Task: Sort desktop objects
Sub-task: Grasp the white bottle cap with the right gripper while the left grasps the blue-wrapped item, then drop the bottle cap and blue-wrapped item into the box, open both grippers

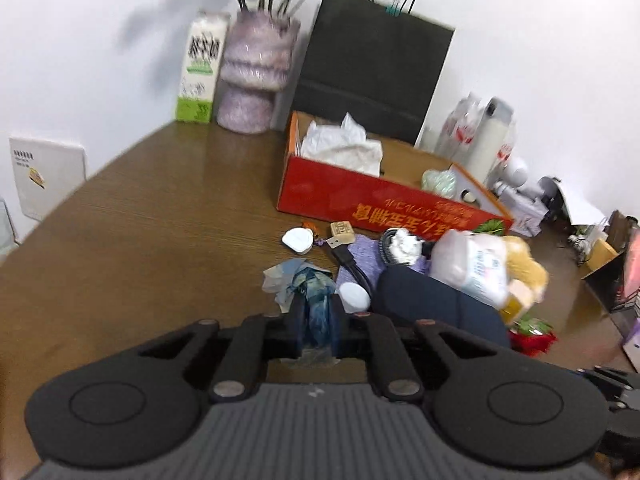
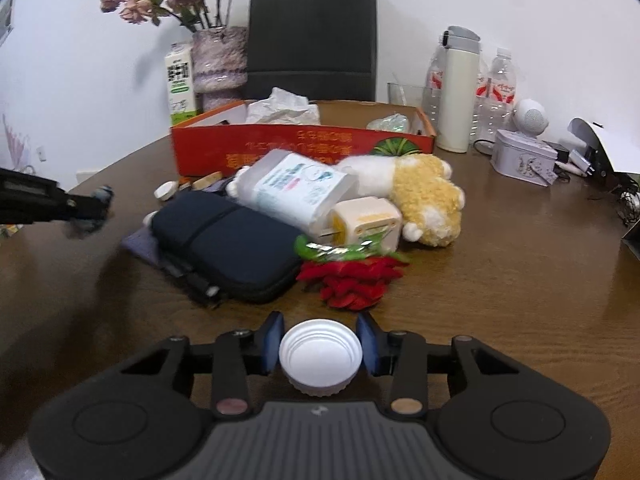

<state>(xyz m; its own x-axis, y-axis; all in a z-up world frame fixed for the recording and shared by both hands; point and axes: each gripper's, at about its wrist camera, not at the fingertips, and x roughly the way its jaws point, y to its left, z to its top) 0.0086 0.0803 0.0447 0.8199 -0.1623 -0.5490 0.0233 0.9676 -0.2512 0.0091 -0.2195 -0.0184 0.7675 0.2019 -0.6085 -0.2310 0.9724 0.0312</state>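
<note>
Right wrist view gives me the white cap (image 2: 320,354), a ribbed screw lid lying open side up, just in front of the pile that sits before the red cardboard box (image 2: 304,148). My right gripper (image 2: 320,350) has it squarely between the blue pads (image 2: 273,346), and the pads look pressed to its rim, so I read this as a grasp on the cap. To do this step well I should keep the squeeze even on the round rim, since I judge a smooth plastic lid could pop out sideways, and lift it straight off the table (image 2: 500,300) before carrying it toward the box.

Left wrist view shows my left gripper (image 1: 318,320) clenched on a crumpled blue wrapper (image 1: 316,304), thin, soft and creased, held left of the pile and in front of the box. It looks light, so I would carry it to the box without hurry.

Outward from there, the pile before the box holds a dark zip pouch (image 2: 228,240), a pack of wipes (image 2: 296,188), a yellow plush toy (image 2: 428,200), a cream charger plug (image 2: 368,220) and a red artificial flower (image 2: 352,280). Behind the box stand a black paper bag (image 2: 312,36) and a vase (image 2: 218,64).
</note>
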